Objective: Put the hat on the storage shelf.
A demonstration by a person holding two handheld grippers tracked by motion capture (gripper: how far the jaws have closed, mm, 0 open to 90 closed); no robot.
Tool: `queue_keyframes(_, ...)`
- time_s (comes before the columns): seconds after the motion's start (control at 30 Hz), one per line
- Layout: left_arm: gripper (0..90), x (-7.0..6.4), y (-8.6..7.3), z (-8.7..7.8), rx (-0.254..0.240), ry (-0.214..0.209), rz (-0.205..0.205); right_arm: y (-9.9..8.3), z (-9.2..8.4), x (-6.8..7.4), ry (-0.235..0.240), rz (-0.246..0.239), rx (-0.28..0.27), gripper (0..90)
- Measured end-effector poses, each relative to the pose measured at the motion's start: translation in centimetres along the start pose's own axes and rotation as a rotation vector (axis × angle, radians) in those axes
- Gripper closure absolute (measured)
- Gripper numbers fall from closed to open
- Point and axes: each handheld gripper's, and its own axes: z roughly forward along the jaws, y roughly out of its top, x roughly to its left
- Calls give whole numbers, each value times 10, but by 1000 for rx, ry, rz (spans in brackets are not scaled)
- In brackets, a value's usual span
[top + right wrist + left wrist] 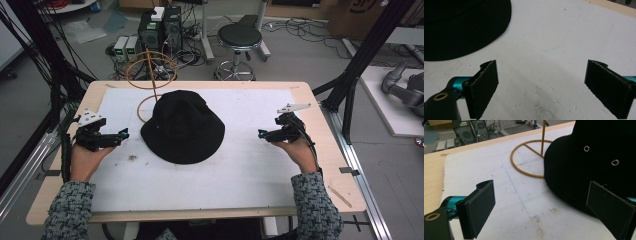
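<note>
Mid-mat, black bucket hat [182, 127] sits crown-up on the white mat [250, 170], its far-left brim over the base ring of the brass hat stand [150, 70]. Left gripper [121, 134] just beside the hat's left brim, jaws spread wide, nothing between them. Right gripper [262, 133] well apart on the other side, also wide and empty. Likely step: grab the hat. Suggest coming in low and level from both sides, pinching brim only, not the crown. Lift evenly so the brim doesn't snag the stand.
</note>
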Motion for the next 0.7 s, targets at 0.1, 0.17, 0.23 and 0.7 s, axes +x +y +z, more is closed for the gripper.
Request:
queue_keyframes(0.1, 89, -1, 0, 0, -1, 1, 4, 0, 0, 0, 0, 3, 1, 116)
queue_keyframes(0.17, 89, -2, 0, 0, 0, 1, 10, 0, 0, 0, 5, 4, -3, 116)
queue_keyframes(0.23, 89, -2, 0, -1, -1, 3, 12, 1, 0, 1, 3, 3, -2, 116)
queue_keyframes(0.7, 96, -8, 7, -1, -29, -30, 9, 1, -1, 2, 3, 3, -1, 116)
